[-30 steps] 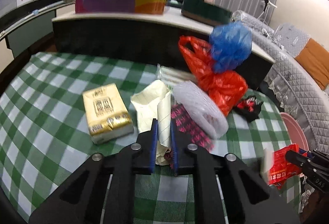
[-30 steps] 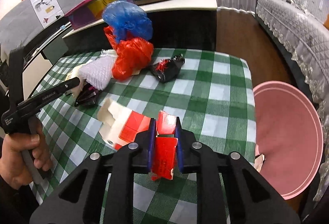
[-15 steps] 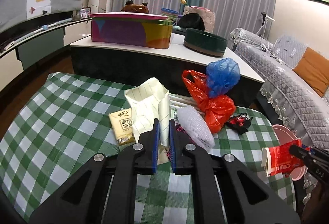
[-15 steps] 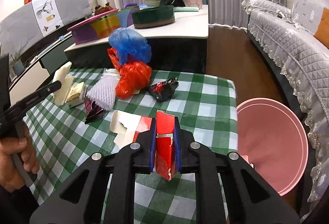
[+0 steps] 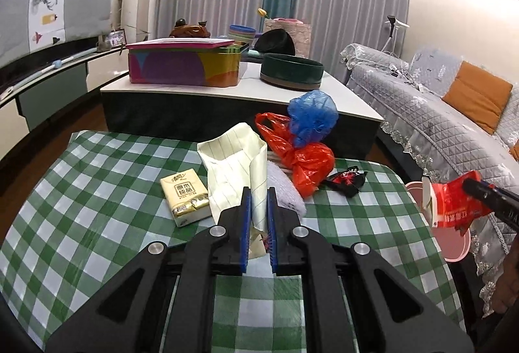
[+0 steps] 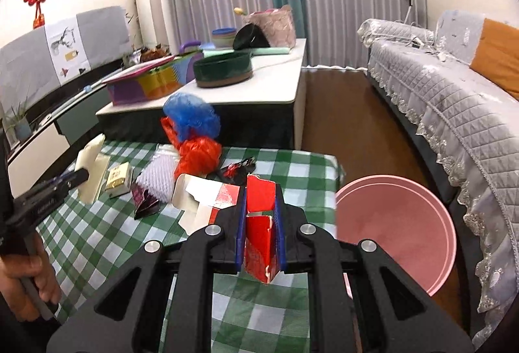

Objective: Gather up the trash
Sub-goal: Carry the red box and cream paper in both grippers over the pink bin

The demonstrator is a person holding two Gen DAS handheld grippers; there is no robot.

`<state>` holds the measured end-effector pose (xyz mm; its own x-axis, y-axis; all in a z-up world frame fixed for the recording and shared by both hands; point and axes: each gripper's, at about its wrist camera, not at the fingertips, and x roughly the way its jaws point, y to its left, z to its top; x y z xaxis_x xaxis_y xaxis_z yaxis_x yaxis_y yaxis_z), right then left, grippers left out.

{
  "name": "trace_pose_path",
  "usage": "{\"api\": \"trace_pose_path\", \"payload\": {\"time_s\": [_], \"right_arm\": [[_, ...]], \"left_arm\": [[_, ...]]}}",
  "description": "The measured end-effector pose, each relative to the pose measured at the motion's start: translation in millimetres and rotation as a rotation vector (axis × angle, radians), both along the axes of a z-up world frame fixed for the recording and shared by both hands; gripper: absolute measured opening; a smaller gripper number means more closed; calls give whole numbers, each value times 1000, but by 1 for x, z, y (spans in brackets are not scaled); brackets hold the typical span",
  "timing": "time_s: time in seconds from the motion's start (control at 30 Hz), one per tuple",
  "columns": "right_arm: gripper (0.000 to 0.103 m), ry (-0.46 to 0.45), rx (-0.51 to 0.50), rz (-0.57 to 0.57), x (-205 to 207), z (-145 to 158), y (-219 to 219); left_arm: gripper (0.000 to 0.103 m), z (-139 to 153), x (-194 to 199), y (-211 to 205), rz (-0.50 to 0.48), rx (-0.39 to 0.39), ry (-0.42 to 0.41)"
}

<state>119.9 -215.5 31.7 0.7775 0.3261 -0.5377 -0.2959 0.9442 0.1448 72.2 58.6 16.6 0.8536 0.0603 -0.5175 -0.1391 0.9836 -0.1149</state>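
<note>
The left gripper (image 5: 258, 217) is pinching a cream lined paper wrapper (image 5: 233, 165), held clear above the green checked surface (image 5: 81, 223). The right gripper (image 6: 261, 223) is pinching a torn red carton (image 6: 259, 223), also lifted off the surface.

The left wrist view shows the wrapper's ruled lines and the label of a yellow tissue pack (image 5: 186, 192) lying just beside it on the cloth. It shows the right gripper's carton from the side at the right edge, in front of the pink basin (image 5: 451, 239), with white print on its red face. The basin there is mostly hidden.

The right wrist view shows the pink basin (image 6: 399, 223) in full, standing on the floor beside the surface's right edge. It also shows things the wrapper hides from the other camera: a flattened red-and-white box (image 6: 207, 200) just ahead of the gripper, a dark foil packet (image 6: 146, 204) and a white foam net (image 6: 159, 174) beside it. A hand (image 6: 29, 281) grips the left tool's handle at the lower left.

Both views show the red plastic bag (image 5: 308, 165) with the blue bag (image 5: 313, 116) on top, and a black-and-red wrapper (image 5: 347, 179) near them.
</note>
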Motion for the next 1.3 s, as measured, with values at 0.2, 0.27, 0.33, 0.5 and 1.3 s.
{"api": "trace_pose_path", "payload": {"time_s": [0.2, 0.27, 0.33, 0.5, 1.3], "right_arm": [[15, -18, 16, -25, -6, 7, -17], [15, -26, 16, -31, -7, 9, -21], [15, -35, 16, -38, -7, 11, -26], [15, -41, 25, -61, -6, 13, -38], [15, -105, -10, -238, 17, 35, -97]], "left_arm": [[9, 2, -7, -16, -19, 8, -8], [9, 2, -8, -21, -27, 10, -9], [9, 1, -7, -26, -32, 10, -8], [9, -2, -3, -36, -50, 12, -3], [9, -1, 4, -76, -148, -21, -5]]}}
